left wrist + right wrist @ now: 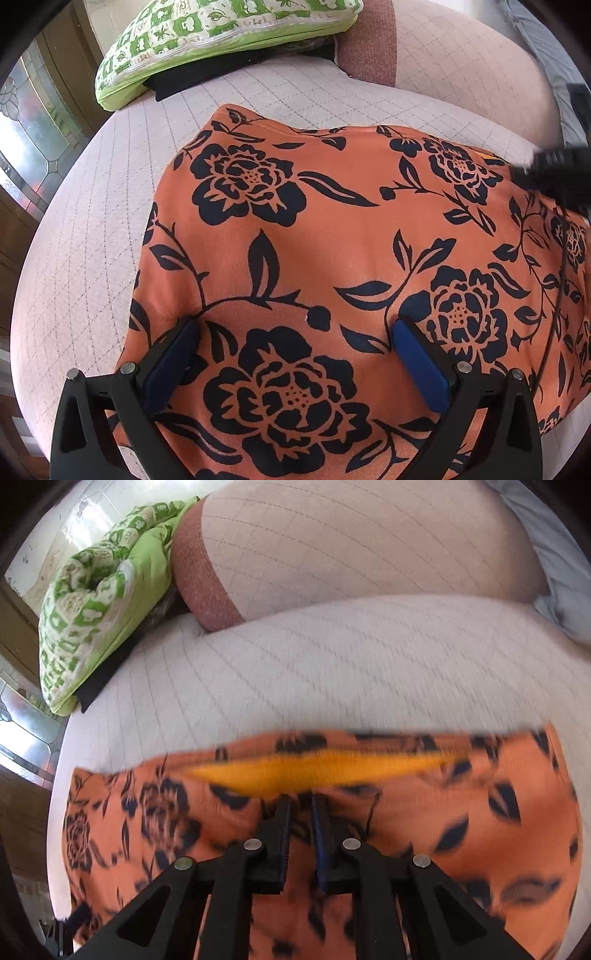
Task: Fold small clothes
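Observation:
An orange garment point(332, 258) with a black flower print lies spread on a pale quilted seat cushion point(92, 240). My left gripper point(295, 323) hovers over its near part, wide open, and its blue pads point(417, 358) have only flat cloth between them. The right gripper point(554, 173) shows as a dark blur at the garment's far right edge. In the right wrist view the right gripper point(301, 801) has its jaws almost together, pinching a raised fold of the garment point(480, 830). The fold's yellow-orange inner side point(321, 771) shows just beyond the tips.
A green-and-white patterned pillow point(207, 37) lies at the cushion's far left on a black item point(192, 77). The quilted backrest point(369, 546) with a red-brown panel point(203, 576) rises behind. Grey cloth point(554, 554) sits at the far right. A glass door point(37, 129) stands beyond the left edge.

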